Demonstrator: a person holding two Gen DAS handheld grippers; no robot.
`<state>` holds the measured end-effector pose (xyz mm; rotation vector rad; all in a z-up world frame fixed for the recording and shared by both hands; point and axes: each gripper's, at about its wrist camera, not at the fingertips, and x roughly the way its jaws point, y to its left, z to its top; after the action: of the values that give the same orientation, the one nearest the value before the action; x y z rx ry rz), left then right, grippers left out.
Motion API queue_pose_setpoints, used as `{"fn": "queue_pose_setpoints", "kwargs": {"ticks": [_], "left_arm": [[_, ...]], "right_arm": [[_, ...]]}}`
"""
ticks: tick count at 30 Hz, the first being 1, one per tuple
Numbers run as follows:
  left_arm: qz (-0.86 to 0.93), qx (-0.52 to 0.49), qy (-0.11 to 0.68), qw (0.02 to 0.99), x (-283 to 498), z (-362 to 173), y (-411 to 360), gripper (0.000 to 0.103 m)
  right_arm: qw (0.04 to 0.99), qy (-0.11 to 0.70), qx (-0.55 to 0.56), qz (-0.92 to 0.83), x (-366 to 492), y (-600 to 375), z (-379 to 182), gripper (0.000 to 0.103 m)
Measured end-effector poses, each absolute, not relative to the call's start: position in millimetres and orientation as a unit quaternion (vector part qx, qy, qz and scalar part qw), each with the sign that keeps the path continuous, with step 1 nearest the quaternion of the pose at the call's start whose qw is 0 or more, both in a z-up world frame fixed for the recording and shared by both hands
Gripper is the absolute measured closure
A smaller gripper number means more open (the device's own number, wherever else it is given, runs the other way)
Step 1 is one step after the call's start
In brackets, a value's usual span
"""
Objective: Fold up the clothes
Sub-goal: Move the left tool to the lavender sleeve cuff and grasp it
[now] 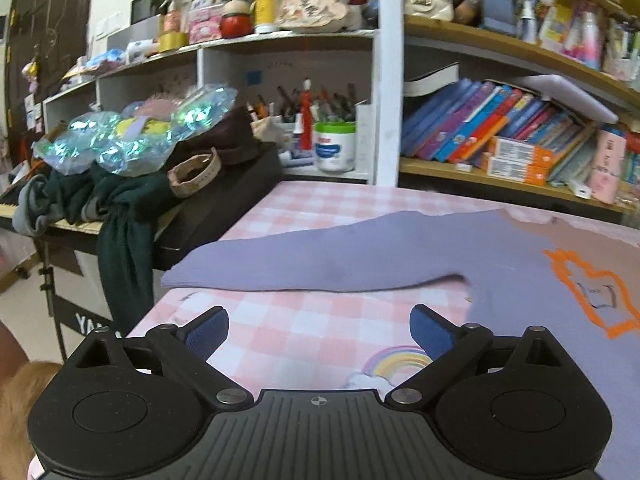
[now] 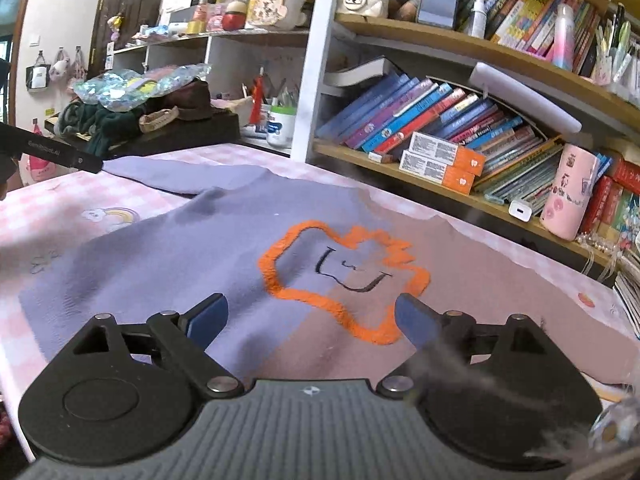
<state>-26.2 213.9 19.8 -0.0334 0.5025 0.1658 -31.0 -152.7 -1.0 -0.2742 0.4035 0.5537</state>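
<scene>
From the left wrist camera, the left gripper [image 1: 319,330] hangs over a table [image 1: 304,332] covered in pink and white checked cloth with a small rainbow print, its two blue-padded fingers [image 1: 208,334] spread wide apart and holding nothing. Just ahead of the fingertips lies one sleeve [image 1: 304,264] of a lavender sweater [image 1: 520,276], a soft, finely knitted garment spread flat. The sleeve's long axis runs crosswise to the gripper, its ribbed cuff pointing left toward the table's edge, while the sweater's body spreads off to the right, carrying an orange outlined patch [image 1: 592,292]. Further ahead and to the left, a heap of dark green clothing [image 1: 120,216] and shiny crinkled plastic rests on a black keyboard; straight ahead stand cluttered shelves [image 1: 480,120] of leaning books. From the right wrist camera, the right gripper [image 2: 311,318] hovers above the sweater's [image 2: 180,248] chest, its fingers likewise wide open and empty. The garment lies flat beneath and ahead of it, lavender to the left and dusty mauve to the right. Between and just beyond the fingertips sits the fuzzy orange blob-shaped outline [image 2: 344,280] with a simple black stitched face. The sleeve [image 2: 172,176] stretches away ahead and to the left, toward a black bar, seemingly the other gripper [image 2: 56,154].
</scene>
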Motion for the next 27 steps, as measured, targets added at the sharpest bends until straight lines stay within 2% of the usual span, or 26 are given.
{"fn": "queue_pose_setpoints", "kwargs": {"ticks": [5,11,18,19,23,27], "left_arm": [[0.115,-0.035,0.256,0.959,-12,20,232,0.004],[0.147,-0.108,0.271,0.945,13,18,269,0.005],[0.182,-0.172,0.289,0.924,48,10,306,0.009],[0.186,-0.177,0.289,0.922,52,9,310,0.011],[0.204,-0.200,0.298,0.911,63,3,326,0.034],[0.218,-0.212,0.305,0.903,69,-1,336,0.038]], "right_arm": [[0.935,0.198,-0.132,0.263,-19,-159,-5,0.011],[0.936,0.183,-0.159,0.256,-18,-167,-5,0.010],[0.924,0.204,-0.174,0.271,-13,-163,-11,0.008],[0.923,0.205,-0.177,0.273,-14,-162,-12,0.007],[0.919,0.209,-0.184,0.278,-14,-159,-14,0.006],[0.919,0.216,-0.179,0.278,-12,-160,-14,0.006]]}}
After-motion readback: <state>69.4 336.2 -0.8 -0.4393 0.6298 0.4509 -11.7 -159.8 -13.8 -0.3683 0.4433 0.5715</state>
